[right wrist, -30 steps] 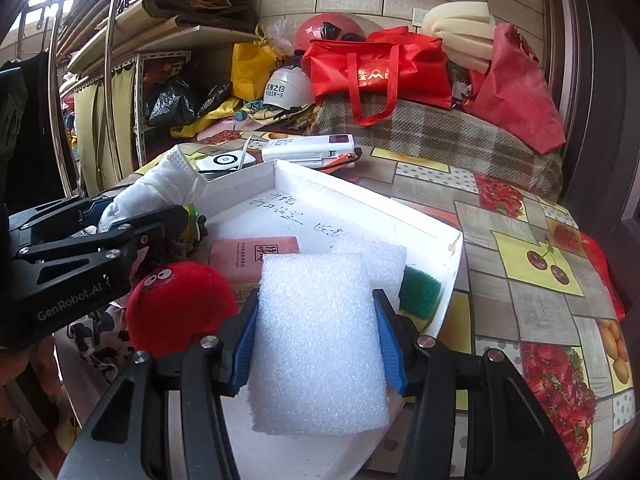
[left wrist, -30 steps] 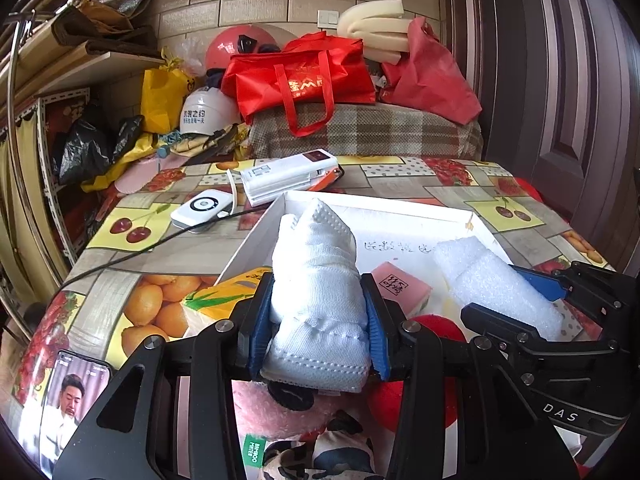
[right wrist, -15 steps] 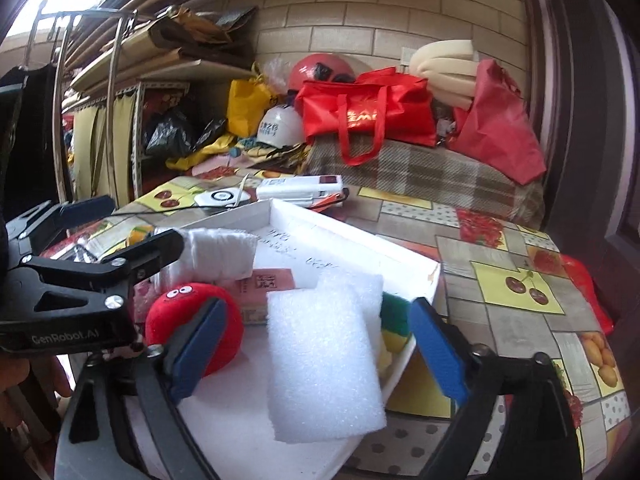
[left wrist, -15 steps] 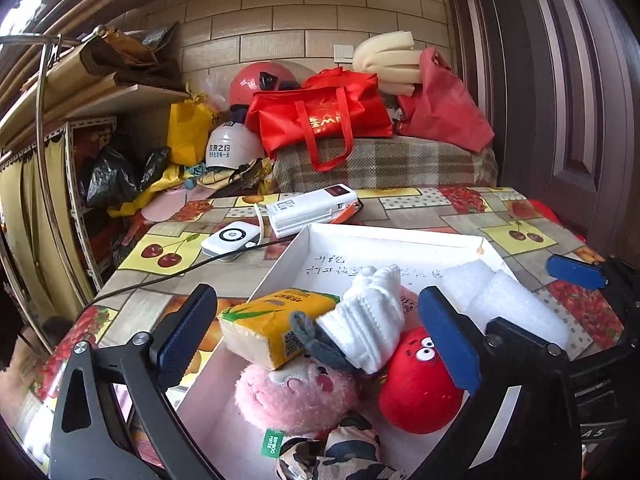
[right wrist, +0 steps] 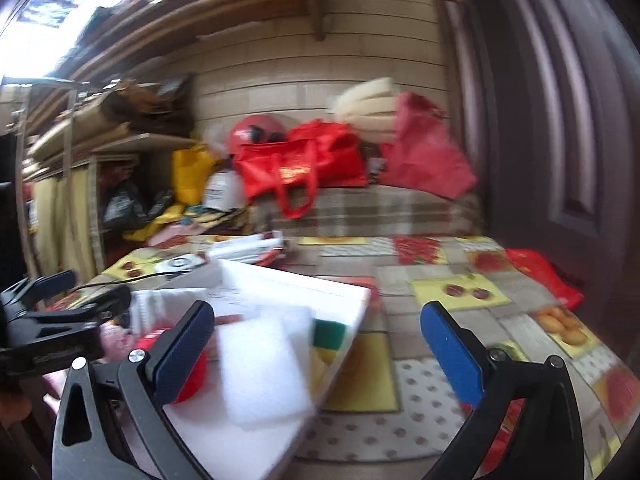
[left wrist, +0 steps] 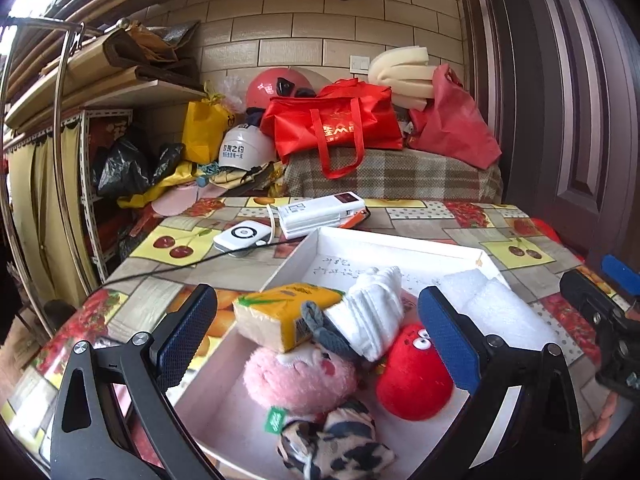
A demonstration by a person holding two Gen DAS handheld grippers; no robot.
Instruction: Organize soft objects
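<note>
A white box (left wrist: pixel 384 242) on the table holds soft things. A rolled white sock (left wrist: pixel 372 312) leans on a yellow tissue pack (left wrist: pixel 280 314). Near them lie a pink plush (left wrist: pixel 300 376), a red plush ball (left wrist: pixel 414 380), a spotted plush (left wrist: pixel 332 446) and white foam (left wrist: pixel 496 312). My left gripper (left wrist: pixel 316 336) is open and empty above the box's near end. My right gripper (right wrist: pixel 316 346) is open and empty, raised over the box's right edge. In the blurred right wrist view the white foam (right wrist: pixel 264 368), a green sponge (right wrist: pixel 328 334) and the box (right wrist: pixel 320 284) show.
A white power bank (left wrist: pixel 320 210), a small white device (left wrist: pixel 242 236) and a black cable (left wrist: pixel 168 270) lie on the fruit-patterned table (left wrist: pixel 440 220) behind the box. Red bags (left wrist: pixel 336 128), helmets and shelves crowd the back. A dark door (left wrist: pixel 580 120) stands on the right.
Both grippers opened: the left let go of the white sock, the right let go of the white foam. Both pulled back and up, and the right is still moving.
</note>
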